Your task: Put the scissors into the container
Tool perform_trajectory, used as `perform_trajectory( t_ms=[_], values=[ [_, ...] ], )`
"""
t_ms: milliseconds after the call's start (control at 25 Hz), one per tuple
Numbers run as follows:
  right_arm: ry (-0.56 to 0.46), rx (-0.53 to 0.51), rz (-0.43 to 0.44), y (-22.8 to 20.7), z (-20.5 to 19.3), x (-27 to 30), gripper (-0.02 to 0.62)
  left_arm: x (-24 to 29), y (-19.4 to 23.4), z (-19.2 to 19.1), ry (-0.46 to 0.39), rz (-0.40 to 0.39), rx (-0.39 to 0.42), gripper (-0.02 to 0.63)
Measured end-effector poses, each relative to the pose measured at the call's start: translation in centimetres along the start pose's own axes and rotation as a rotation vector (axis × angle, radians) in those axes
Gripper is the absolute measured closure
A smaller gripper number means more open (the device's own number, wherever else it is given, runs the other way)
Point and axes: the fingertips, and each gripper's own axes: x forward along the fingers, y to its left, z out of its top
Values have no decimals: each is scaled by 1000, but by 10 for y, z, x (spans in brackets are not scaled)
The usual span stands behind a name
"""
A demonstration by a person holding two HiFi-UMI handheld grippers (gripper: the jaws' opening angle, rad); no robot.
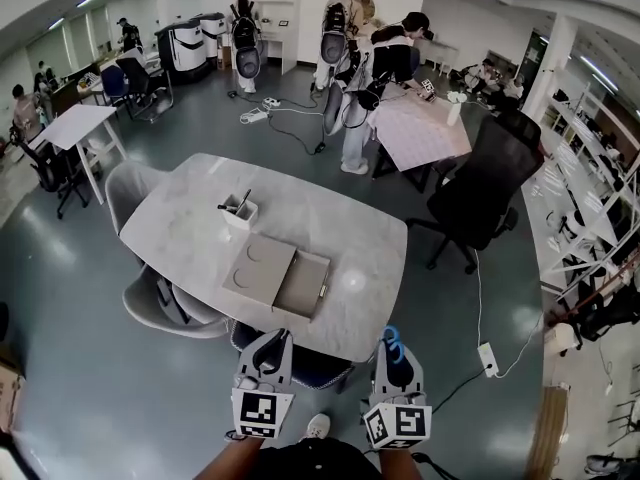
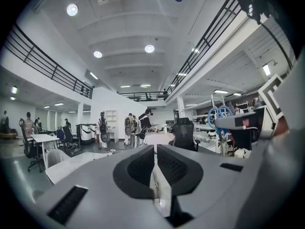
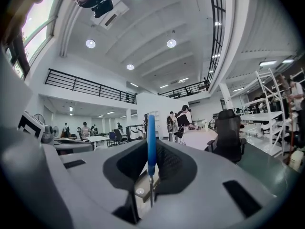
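Observation:
Blue-handled scissors (image 3: 151, 140) stand edge-on between the pads of my right gripper (image 3: 151, 165), which is shut on them. In the head view their blue loops (image 1: 391, 337) stick out past the right gripper (image 1: 393, 348), held low off the table's near edge. From the left gripper view the same loops (image 2: 218, 114) show at the right. My left gripper (image 1: 270, 346) hangs beside it, its jaws (image 2: 155, 166) shut with nothing between them. The small white container (image 1: 240, 214) stands on the far left part of the table with dark tools sticking out of it.
A flat beige box (image 1: 262, 270) with its drawer pulled out lies on the marble table (image 1: 350, 238) between the grippers and the container. Grey chairs (image 1: 170, 308) stand at the table's left and a black office chair (image 1: 485, 183) at its right. People stand around a table further back.

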Motion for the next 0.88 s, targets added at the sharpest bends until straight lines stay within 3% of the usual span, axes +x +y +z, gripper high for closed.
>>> perform_trajectory(
  t_ms=[480,880],
  values=[
    [29,0,68,-24,-5,54,552,41,3,-2,21,54,-8,578],
    [47,16,85,-13,-12,109,552,79,39,-4,25,57,-14,581]
  ],
)
